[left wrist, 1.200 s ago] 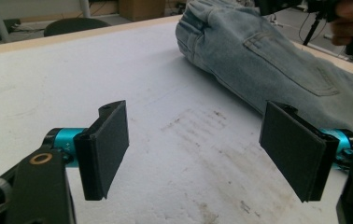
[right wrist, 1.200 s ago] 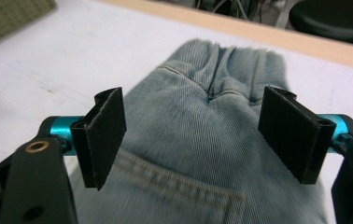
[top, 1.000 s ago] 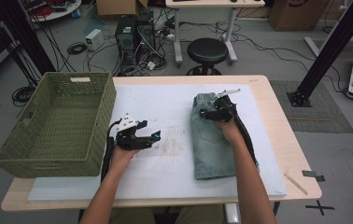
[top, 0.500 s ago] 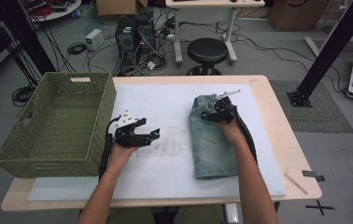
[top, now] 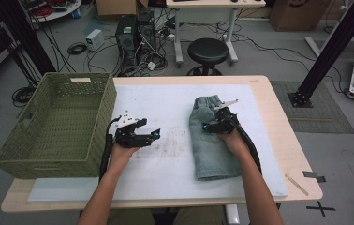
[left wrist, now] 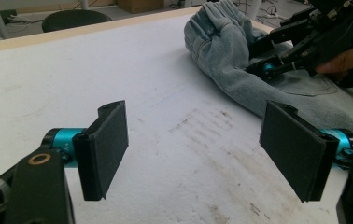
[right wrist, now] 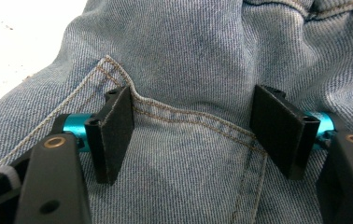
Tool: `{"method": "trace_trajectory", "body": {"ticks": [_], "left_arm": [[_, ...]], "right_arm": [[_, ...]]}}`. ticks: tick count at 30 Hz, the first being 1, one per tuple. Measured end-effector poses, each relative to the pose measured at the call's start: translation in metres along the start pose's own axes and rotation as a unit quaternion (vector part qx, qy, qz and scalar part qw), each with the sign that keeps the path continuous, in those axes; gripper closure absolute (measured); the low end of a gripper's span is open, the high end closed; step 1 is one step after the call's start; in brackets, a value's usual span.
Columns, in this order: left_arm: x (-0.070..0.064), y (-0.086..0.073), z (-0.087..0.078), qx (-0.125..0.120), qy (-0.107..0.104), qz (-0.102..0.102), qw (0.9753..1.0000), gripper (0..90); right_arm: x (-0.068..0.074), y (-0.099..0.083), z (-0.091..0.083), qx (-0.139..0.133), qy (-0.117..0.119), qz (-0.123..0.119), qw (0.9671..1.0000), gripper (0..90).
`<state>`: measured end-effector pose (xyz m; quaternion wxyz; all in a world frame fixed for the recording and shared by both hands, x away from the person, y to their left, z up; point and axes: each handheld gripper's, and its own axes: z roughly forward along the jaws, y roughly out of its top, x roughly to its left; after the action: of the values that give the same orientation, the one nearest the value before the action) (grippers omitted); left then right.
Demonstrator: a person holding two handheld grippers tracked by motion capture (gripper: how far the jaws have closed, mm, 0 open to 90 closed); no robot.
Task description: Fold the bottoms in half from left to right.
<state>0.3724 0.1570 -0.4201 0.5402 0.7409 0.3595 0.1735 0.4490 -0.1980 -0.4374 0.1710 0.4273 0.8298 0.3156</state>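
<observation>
Folded denim shorts (top: 211, 138) lie right of centre in the high view, on the white sheet (top: 175, 101) that covers the table (top: 278, 122), with their waistband toward the top of the frame. The right gripper (top: 209, 125) rests on the upper half of the shorts. In the right gripper view its jaws stand spread, one to each side of a stitched pocket corner (right wrist: 135, 100), and pinch nothing. The left gripper (top: 152, 135) hovers over bare sheet at centre frame, near the shorts but apart from them. In the left gripper view its jaws are likewise spread and empty, with the shorts at upper right. A green basket (top: 55, 124) stands at the left of the high view. The step in hand appears to be taking hold of the shorts. The next move probably calls for the right jaws to close on a fold of denim and for the left gripper to come across to the nearer edge.
</observation>
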Motion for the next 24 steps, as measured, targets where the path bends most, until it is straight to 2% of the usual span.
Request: {"method": "trace_trajectory", "body": {"ticks": [3, 6, 8, 12, 15, 17, 20, 22, 24], "left_arm": [[0.000, 0.000, 0.000, 0.001, -0.001, 0.000, 1.0000, 23.8], [0.001, 0.000, -0.002, 0.001, 0.001, 0.000, 1.0000, 23.8], [0.001, 0.000, -0.003, -0.001, 0.002, -0.002, 1.0000, 23.8], [-0.001, 0.000, -0.005, 0.000, 0.003, 0.001, 1.0000, 23.8], [-0.003, 0.000, -0.006, 0.000, 0.002, 0.003, 1.0000, 23.8], [-0.005, -0.001, -0.006, 0.001, 0.001, 0.003, 1.0000, 23.8], [-0.008, -0.002, -0.008, 0.002, 0.002, 0.003, 1.0000, 23.8], [-0.009, -0.002, -0.011, -0.002, 0.002, 0.003, 1.0000, 23.8], [-0.010, -0.002, -0.013, -0.009, 0.004, 0.001, 1.0000, 23.8]], "right_arm": [[-0.001, 0.000, -0.005, -0.005, 0.008, 0.009, 0.9999, 30.9], [0.001, 0.000, -0.025, -0.051, 0.023, 0.024, 0.9982, 28.6], [0.008, -0.002, -0.039, -0.075, 0.043, 0.021, 0.9961, 28.6], [0.028, -0.012, -0.045, -0.059, 0.047, -0.006, 0.9971, 28.9], [0.038, -0.023, -0.034, -0.025, 0.026, -0.019, 0.9992, 29.0], [0.042, -0.028, -0.027, -0.012, 0.007, -0.034, 0.9993, 29.1], [0.046, -0.029, -0.029, -0.018, 0.001, -0.031, 0.9994, 29.0], [0.046, -0.031, -0.039, -0.040, 0.024, -0.018, 0.9987, 28.9], [0.049, -0.035, -0.051, -0.066, 0.046, -0.014, 0.9967, 29.0]]}}
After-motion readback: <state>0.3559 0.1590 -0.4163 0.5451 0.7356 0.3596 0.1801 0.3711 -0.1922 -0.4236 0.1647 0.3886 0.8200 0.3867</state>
